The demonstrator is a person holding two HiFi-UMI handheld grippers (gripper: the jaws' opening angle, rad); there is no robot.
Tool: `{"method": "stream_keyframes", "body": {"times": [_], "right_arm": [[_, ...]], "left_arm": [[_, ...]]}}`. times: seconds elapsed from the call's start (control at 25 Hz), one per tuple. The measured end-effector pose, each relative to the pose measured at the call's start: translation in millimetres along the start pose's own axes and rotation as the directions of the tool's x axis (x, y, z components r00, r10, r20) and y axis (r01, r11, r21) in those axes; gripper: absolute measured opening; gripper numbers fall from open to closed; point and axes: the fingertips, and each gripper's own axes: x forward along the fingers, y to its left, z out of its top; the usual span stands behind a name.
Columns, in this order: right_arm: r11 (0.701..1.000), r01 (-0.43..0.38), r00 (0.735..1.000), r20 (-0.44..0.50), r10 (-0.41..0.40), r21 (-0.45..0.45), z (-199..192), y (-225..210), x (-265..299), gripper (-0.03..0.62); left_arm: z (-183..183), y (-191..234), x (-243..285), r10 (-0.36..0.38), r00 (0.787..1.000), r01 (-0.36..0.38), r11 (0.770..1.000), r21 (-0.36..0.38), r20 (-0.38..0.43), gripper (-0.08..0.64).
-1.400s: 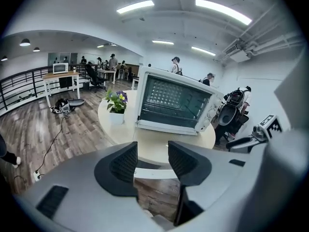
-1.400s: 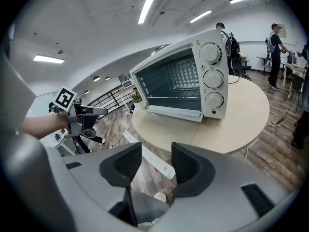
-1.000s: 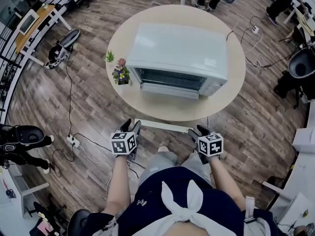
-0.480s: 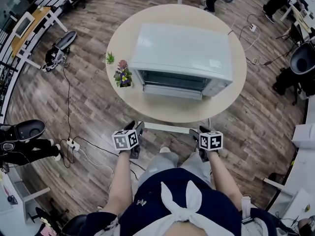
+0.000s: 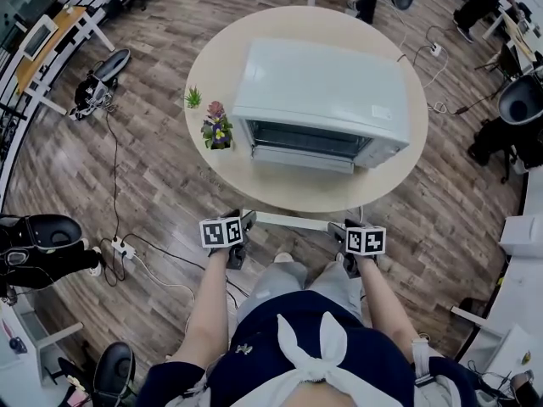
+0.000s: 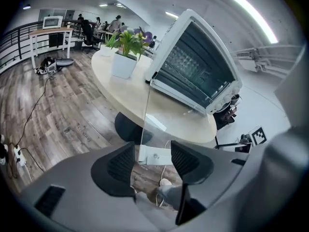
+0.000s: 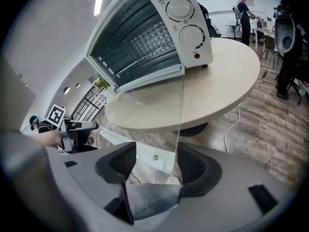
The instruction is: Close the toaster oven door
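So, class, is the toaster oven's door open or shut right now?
Open. The glass door is swung down and outward from the toaster oven, its handle out past the table edge, and the cavity is exposed.

Left gripper (image 6: pixel 152 154), right gripper (image 7: pixel 155 159) — jaws just opened, unclamped

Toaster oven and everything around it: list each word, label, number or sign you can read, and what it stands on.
No readable words or numbers anywhere.
Toaster oven dials: markings too small to read.
Marker cubes: black-and-white square patterns only, no letters.
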Motion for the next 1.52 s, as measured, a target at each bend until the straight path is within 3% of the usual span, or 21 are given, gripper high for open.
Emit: {"method": "stream_keyframes", "body": {"times": [0.32,0.68,1.52], "right_arm": [[0.999,0.015,1.000,-0.004,-0.015,0.028,-8,-1,6,0.268],[0.996,0.070,0.997,0.017,-0.071,0.050,-7,-8,3,0.204],[0.996,-0.036,0.993,0.116,0.026,0.086,7,8,-26,0.193]], "left_arm": [[-8,1,8,-0.027,1.000,0.026,0.998,-0.057,-0.014,0.227],[-9,9,9,0.114,0.993,-0.113,0.993,0.043,-0.021,0.133],[6,-7,-21,0.125,0.989,-0.127,0.992,0.018,0.082,0.129]]}}
